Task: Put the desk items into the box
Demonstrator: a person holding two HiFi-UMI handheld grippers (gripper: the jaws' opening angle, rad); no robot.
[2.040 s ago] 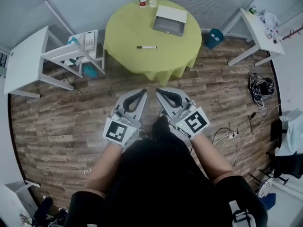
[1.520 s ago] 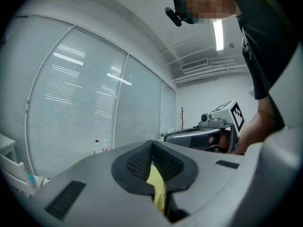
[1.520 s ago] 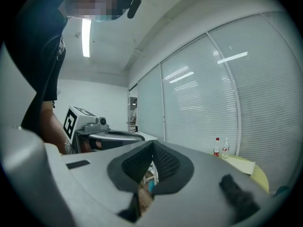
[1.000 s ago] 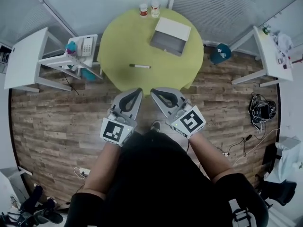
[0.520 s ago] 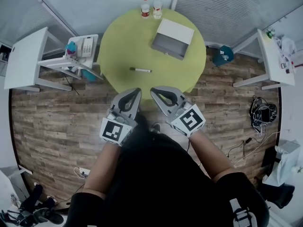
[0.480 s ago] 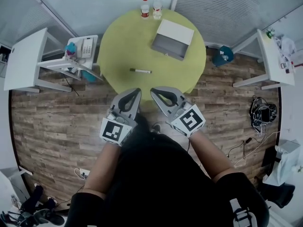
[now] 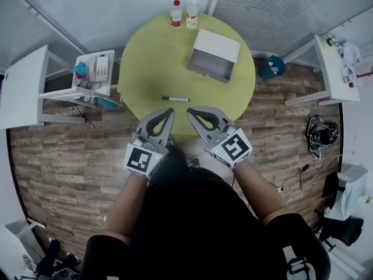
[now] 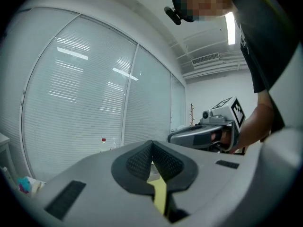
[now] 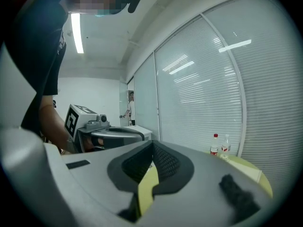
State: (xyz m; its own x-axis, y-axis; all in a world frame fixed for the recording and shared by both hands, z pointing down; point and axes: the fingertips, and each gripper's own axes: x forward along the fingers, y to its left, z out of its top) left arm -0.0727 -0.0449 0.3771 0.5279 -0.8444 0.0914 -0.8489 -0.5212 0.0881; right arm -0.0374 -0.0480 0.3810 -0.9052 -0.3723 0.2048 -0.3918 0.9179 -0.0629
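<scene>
A round table with a yellow-green cloth [image 7: 145, 63] stands in front of me. On it an open grey-and-white box [image 7: 214, 55] sits at the right, and a black marker [image 7: 175, 99] lies near the front edge. My left gripper [image 7: 169, 111] and right gripper [image 7: 190, 109] are held side by side over the table's near edge, just short of the marker. Both are shut and hold nothing. The left gripper view shows its pads [image 8: 142, 162] pressed together, and the right gripper view shows its pads [image 9: 163, 162] closed the same way.
Two bottles [image 7: 182, 13] stand at the table's far edge. A white side table with a telephone [image 7: 100, 67] is at the left, beside a white desk [image 7: 20, 86]. At the right stand another white desk [image 7: 329, 57] and a teal bin [image 7: 271, 67]. Cables [image 7: 320, 134] lie on the wood floor.
The table has come nearer in the head view, so the gripper tips now reach its front edge close to the marker. Both grippers have stayed shut and empty.
</scene>
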